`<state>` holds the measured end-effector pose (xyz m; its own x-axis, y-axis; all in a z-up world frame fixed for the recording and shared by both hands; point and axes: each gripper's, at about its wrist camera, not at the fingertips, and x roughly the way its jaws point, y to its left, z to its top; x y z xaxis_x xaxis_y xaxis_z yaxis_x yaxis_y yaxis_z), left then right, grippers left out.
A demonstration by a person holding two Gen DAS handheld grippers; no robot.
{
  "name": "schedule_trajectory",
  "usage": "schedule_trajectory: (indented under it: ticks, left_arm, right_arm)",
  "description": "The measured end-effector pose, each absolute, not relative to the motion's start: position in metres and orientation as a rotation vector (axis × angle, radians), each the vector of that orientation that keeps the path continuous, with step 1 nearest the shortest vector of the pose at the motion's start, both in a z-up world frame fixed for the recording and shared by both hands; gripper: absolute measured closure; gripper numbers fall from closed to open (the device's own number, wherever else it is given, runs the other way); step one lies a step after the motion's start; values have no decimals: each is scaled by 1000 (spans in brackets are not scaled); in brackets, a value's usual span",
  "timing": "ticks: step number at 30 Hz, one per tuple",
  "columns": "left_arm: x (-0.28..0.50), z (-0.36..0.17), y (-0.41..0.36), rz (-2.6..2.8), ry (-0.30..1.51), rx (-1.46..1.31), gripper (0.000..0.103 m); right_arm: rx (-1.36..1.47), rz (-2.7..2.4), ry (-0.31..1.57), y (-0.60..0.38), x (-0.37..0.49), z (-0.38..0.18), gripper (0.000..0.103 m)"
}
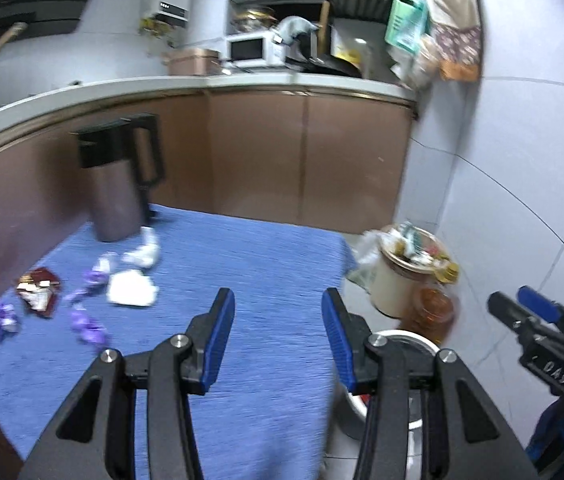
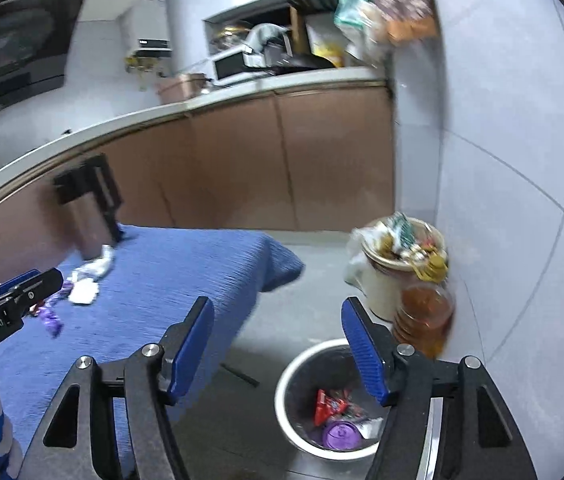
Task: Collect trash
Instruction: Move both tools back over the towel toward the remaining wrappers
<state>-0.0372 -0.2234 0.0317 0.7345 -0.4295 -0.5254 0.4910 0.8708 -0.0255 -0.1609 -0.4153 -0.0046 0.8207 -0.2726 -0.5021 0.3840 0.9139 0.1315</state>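
Trash lies at the left of the blue-clothed table [image 1: 261, 264]: a white tissue [image 1: 131, 288], crumpled white paper [image 1: 143, 252], several purple wrappers [image 1: 89, 324] and a red-brown wrapper [image 1: 39, 290]. My left gripper [image 1: 277, 296] hangs open over the cloth with nothing between its fingers. On the floor to the right of the table stands a white-rimmed bin [image 2: 294, 376] holding a red wrapper [image 2: 328, 404] and a purple lid [image 2: 340, 434]. Above it my right gripper [image 2: 275, 304] is open and empty. Each gripper shows at the edge of the other's view.
A steel thermos jug [image 1: 121, 184] stands at the table's far left. A cream pot [image 2: 382, 292] heaped with rubbish and an amber oil bottle [image 2: 426, 316] sit against the tiled wall beside the bin. Brown cabinets [image 1: 302, 152] under a counter run behind the table.
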Motion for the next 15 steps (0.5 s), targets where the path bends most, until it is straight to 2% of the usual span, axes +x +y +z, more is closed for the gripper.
schedule_trajectory:
  ticks: [2,4,15]
  left_arm:
    - [-41,38,-202,-466,535,106,52]
    - [-42,40,-186,-430,523,95,50]
    - [-58,44,-100,-270,500,23,44]
  right_arm:
    - [216,-335,488,-404,-159,1,36]
    - [203,-310,480,-391,-157,8,35]
    - [130,-200,481,-322,-146,24,32]
